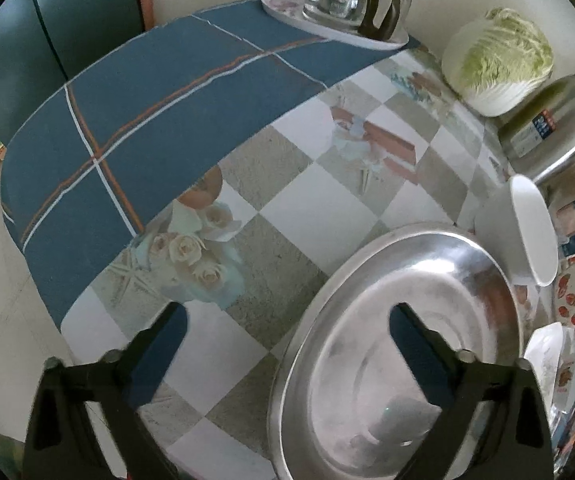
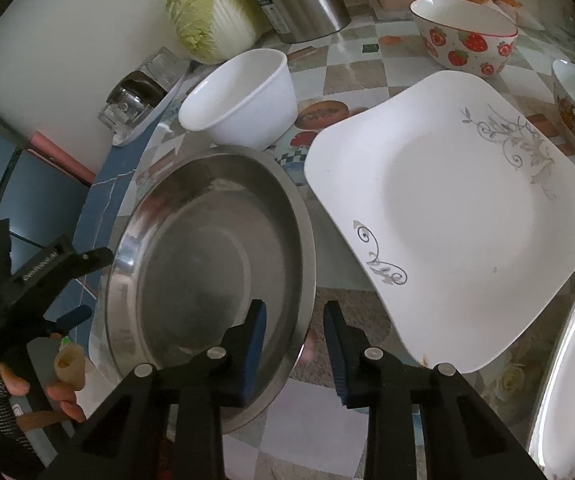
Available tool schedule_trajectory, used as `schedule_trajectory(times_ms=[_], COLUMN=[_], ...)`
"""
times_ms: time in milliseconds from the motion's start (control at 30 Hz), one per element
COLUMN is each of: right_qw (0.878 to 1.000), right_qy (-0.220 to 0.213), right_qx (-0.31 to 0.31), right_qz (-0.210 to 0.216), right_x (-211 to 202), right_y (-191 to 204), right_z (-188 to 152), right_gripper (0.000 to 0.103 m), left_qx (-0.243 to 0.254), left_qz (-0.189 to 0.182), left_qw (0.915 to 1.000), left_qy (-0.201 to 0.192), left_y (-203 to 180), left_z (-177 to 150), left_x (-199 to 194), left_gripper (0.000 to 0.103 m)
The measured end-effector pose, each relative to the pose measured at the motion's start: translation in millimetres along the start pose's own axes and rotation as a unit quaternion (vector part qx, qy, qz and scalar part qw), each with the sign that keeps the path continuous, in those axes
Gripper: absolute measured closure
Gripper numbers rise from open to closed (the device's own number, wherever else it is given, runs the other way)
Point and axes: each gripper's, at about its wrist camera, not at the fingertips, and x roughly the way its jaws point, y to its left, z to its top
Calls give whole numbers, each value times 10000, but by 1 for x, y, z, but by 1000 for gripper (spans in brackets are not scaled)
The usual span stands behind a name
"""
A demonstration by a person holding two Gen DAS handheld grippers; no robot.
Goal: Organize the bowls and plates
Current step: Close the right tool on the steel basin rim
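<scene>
The metal pan (image 2: 211,264) is boxed in: a white bowl (image 2: 243,100) touches its far rim, and a square plate (image 2: 459,216) sits just beside it. The counter (image 1: 299,208) on its other side lies bare.

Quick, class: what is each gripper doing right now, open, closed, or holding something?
Left gripper: open, its fingers astride the steel pan's rim, holding nothing.
Right gripper: open but narrow, the pan's rim between its fingers, not gripped.
</scene>
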Motion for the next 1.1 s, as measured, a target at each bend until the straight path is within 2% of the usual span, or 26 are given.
schedule_trajectory(times_ms=[67, 167, 267, 333, 633, 1100], right_qw=[10000, 10000, 9999, 9998, 9999, 9978], right_qy=[5, 30, 71, 113, 129, -160], right_qx=[-19, -49, -54, -40, -86, -33], right_qz=[-7, -53, -81, -126, -41, 641], right_x=[0, 2, 6, 10, 24, 34], right_y=[0, 1, 2, 1, -1, -17], right_z=[-1, -1, -1, -1, 3, 13], right_gripper=[79, 82, 84, 84, 86, 86], left_qx=[69, 140, 38, 93, 151, 392], left_qz=[66, 164, 228, 340, 389, 461], left_qw=[9999, 9995, 9992, 9991, 9991, 9978], left_qy=[99, 223, 315, 250, 83, -277], left_y=[-3, -5, -4, -6, -13, -28], left_z=[-1, -3, -2, 0, 2, -12], left_x=[6, 13, 20, 21, 25, 26], left_gripper=[27, 39, 39, 39, 39, 39])
